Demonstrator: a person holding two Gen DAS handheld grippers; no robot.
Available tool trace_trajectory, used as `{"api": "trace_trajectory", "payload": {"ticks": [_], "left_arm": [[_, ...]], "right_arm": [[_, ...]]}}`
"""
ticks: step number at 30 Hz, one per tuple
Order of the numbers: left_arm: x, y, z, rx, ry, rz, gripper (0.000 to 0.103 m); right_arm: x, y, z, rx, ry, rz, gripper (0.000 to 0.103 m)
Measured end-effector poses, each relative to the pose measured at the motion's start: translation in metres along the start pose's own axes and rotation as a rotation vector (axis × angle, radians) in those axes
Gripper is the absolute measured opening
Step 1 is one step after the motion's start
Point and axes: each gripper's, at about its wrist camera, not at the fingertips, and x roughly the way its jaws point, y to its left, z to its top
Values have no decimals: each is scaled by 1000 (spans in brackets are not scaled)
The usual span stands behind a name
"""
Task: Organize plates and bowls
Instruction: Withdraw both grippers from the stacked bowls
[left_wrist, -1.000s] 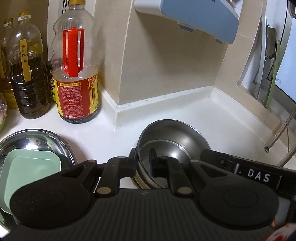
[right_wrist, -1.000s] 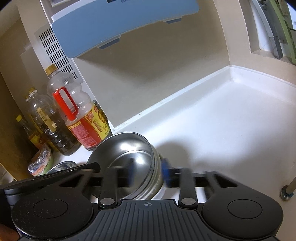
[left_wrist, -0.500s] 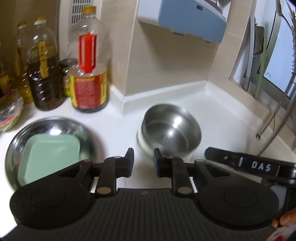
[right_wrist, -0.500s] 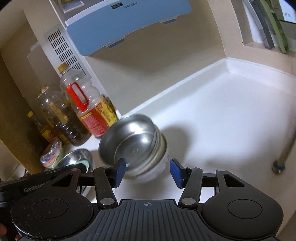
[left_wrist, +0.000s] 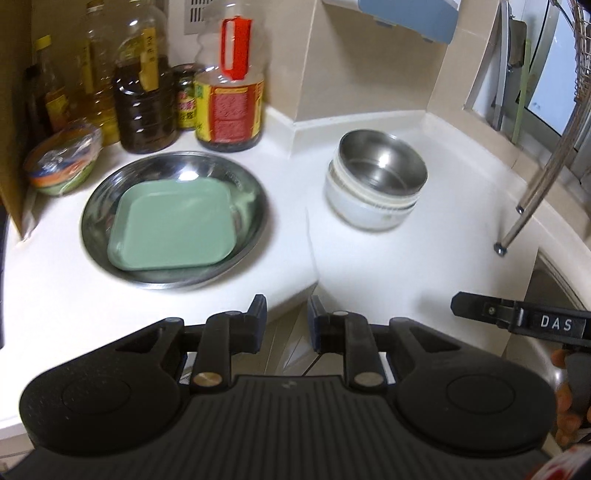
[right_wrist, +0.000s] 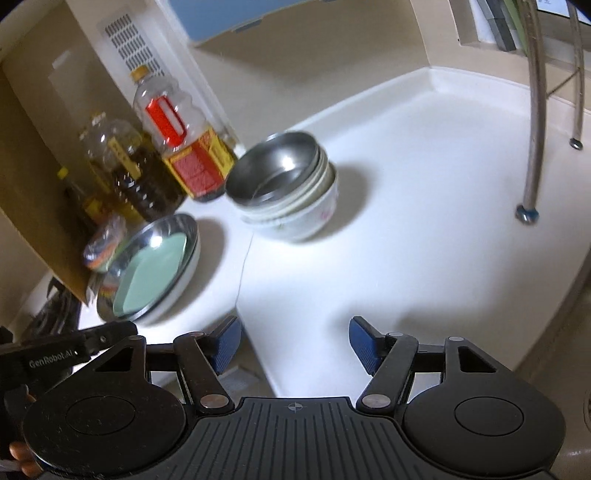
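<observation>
A steel bowl (left_wrist: 382, 162) sits nested on top of a stack of white bowls (left_wrist: 364, 206) on the white counter; the stack also shows in the right wrist view (right_wrist: 295, 210). A green square plate (left_wrist: 173, 225) lies in a round steel plate (left_wrist: 247, 184), left of the stack, also seen in the right wrist view (right_wrist: 155, 266). My left gripper (left_wrist: 284, 321) is open by a small gap and empty, back at the counter's front edge. My right gripper (right_wrist: 293, 343) is open wide and empty, well short of the bowls.
Oil and sauce bottles (left_wrist: 229, 92) stand against the back wall with a wrapped bowl (left_wrist: 62, 162) at the left. A metal rack leg (right_wrist: 532, 110) stands at the right, beside a sink edge (left_wrist: 554, 273). The counter (right_wrist: 406, 221) has a front corner notch.
Both grippers have let go of the steel bowl, left on the stack, and pulled back from it toward the counter's front. The right gripper has opened wider.
</observation>
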Motion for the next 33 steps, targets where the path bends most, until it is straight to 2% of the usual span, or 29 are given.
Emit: {"api": "trace_trajectory", "payload": {"ticks": [9,16,26,33], "left_arm": [[-28,20,-31,39,14,-18,21],[-46,31,-49,55,11,-39,21],[-61,47,-64,49,7,-33,21],[-60,48,-60,53,2,-48,21]], "right_arm": [[-12,40,-48,-27,30,-41,66],[-20,67,-70,-35,28,-49,66],[-24,85,-86,-29,19,-61,66],[-29,79,-83,17,-5,-77,66]]}}
